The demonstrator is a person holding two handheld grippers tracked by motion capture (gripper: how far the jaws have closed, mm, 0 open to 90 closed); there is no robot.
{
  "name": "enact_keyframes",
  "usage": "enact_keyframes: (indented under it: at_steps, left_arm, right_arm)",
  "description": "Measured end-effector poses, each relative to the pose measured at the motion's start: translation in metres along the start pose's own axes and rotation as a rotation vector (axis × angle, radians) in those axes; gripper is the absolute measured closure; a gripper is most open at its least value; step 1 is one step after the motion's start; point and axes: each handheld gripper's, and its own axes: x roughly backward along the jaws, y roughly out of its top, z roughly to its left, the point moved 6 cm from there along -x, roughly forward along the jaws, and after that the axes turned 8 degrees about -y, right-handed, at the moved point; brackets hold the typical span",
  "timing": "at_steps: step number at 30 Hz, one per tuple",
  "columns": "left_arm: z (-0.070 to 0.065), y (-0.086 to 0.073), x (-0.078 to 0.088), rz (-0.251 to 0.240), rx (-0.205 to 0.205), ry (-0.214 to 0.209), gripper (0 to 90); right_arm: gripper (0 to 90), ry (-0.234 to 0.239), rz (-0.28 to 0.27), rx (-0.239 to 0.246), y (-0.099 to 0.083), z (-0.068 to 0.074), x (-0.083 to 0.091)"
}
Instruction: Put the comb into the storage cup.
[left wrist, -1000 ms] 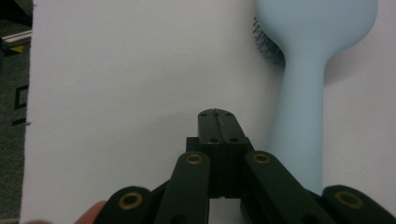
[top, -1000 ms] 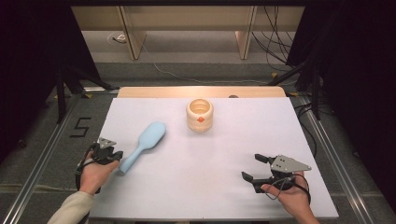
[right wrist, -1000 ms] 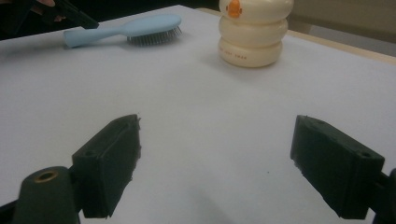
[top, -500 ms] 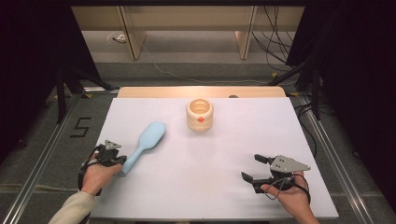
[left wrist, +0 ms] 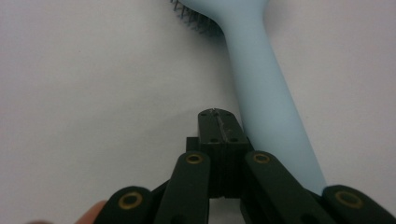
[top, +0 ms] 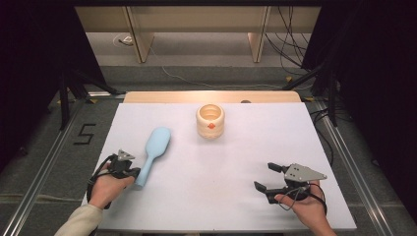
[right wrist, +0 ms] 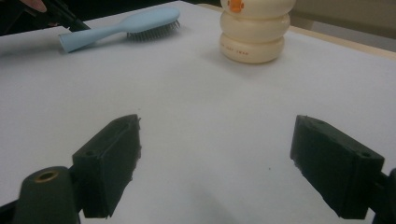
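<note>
The left gripper (top: 132, 169) sits at the near left of the table (top: 236, 196), its two black jaws clenched flat together with nothing between them. In the left gripper view the closed tips (left wrist: 218, 128) lie just beside the handle of the hairbrush (left wrist: 266, 88), to its left; whether they touch it cannot be told. The hairbrush (top: 153, 152) is pale blue and lies flat on the white table top, bristles down, handle end toward the near left and head pointing far and slightly right. In the right gripper view it shows side-on (right wrist: 123, 25), its bristles against the table.

The right gripper (top: 269, 178) rests at the near right, released, its jaws standing wide apart over bare table and pointing left. Its own view shows the gap (right wrist: 215, 158) with nothing in it.

A cream ribbed pot (top: 210, 120) with an orange mark stands upright toward the far middle, well apart from both grippers and to the right of the brush head.
</note>
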Motion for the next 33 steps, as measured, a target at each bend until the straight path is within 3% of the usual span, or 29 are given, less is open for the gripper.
enact_keyframes:
  at_steps: [7, 10, 13, 14, 15, 16, 17, 20, 21, 22, 26, 28, 33]
  left_arm:
    - [0.004, 0.001, 0.005, -0.015, 0.01, 0.024, 87.1]
    - [0.008, 0.004, 0.015, -0.052, 0.014, 0.058, 76.8]
    - [0.01, 0.012, 0.028, -0.12, 0.038, 0.085, 63.4]
    - [0.009, 0.015, 0.031, -0.14, 0.048, 0.086, 52.5]
    - [0.008, 0.017, 0.033, -0.157, 0.052, 0.082, 52.5]
    - [0.006, 0.02, 0.035, -0.173, 0.049, 0.073, 38.6]
    - [0.003, 0.022, 0.035, -0.181, 0.053, 0.059, 38.6]
    - [-0.005, 0.027, 0.036, -0.205, 0.06, 0.021, 16.9]
    - [-0.011, 0.032, 0.039, -0.239, 0.05, 0.004, 11.9]
    - [-0.011, 0.032, 0.039, -0.239, 0.05, 0.004, 9.2]
    - [-0.023, 0.046, 0.047, -0.321, 0.03, -0.021, 0.4]
    - [-0.027, 0.053, 0.049, -0.352, 0.021, -0.027, 0.0]
    - [-0.035, 0.066, 0.048, -0.37, -0.027, -0.036, 0.0]
  right_arm:
    - [17.1, 0.0, -0.003, -0.002, 0.0, 0.0, 0.0]
    - [17.1, 0.0, -0.004, -0.003, 0.001, 0.0, 0.001]
    - [17.1, 0.0, -0.004, -0.004, 0.0, 0.0, 0.0]
    - [17.1, 0.001, -0.002, -0.002, 0.0, 0.0, 0.0]
    - [17.1, 0.001, -0.002, -0.002, 0.0, 0.0, 0.0]
    - [17.1, 0.0, -0.002, -0.002, 0.0, 0.0, 0.0]
    - [17.1, 0.0, -0.002, -0.002, 0.0, 0.0, 0.0]
    - [17.1, 0.0, -0.003, -0.003, 0.0, 0.0, 0.0]
    - [17.1, 0.001, -0.002, -0.002, 0.0, 0.0, 0.0]
    - [17.1, 0.001, -0.002, -0.002, 0.0, 0.0, 0.0]
    - [17.1, -0.001, 0.001, -0.003, 0.0, 0.0, 0.0]
    - [17.1, -0.005, 0.0, -0.005, 0.0, -0.001, 0.0]
    - [17.1, -0.006, 0.0, -0.006, 0.0, -0.001, 0.0]
